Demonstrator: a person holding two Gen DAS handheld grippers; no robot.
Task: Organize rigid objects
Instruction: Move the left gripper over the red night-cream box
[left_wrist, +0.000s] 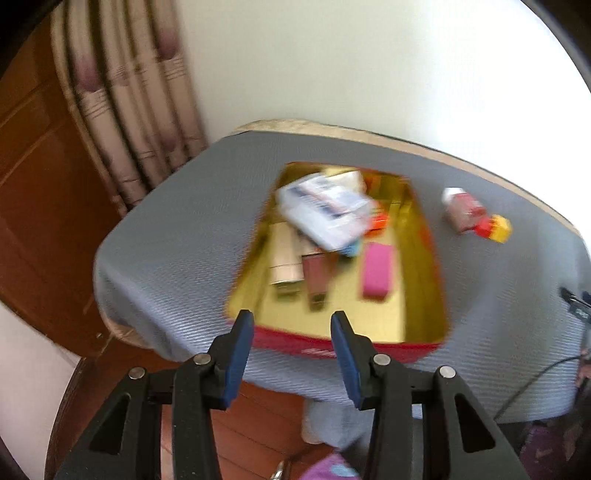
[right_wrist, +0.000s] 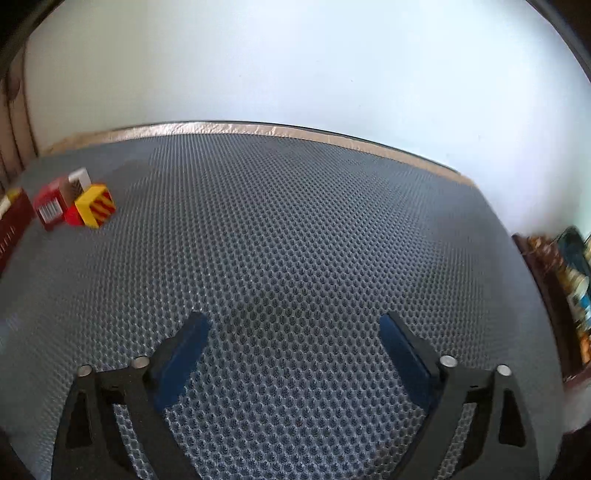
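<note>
Right wrist view: right gripper (right_wrist: 291, 328) hanging spread wide, empty, over bare mat (right_wrist: 295, 229); yellow block (right_wrist: 95, 208) sitting at ten o'clock beside tin (left_wrist: 424, 349). Left gripper (left_wrist: 291, 328) half-parted, empty. Next: reaching for block

Looks like a room in someone's home. The worktop (left_wrist: 166, 258) wears a grey textured mat, with pleated patterned curtains (left_wrist: 122, 110) hanging just behind its left corner, a brown wooden panelled door (left_wrist: 33, 184) beside those, and wood flooring (left_wrist: 258, 417) showing below its near edge.
</note>
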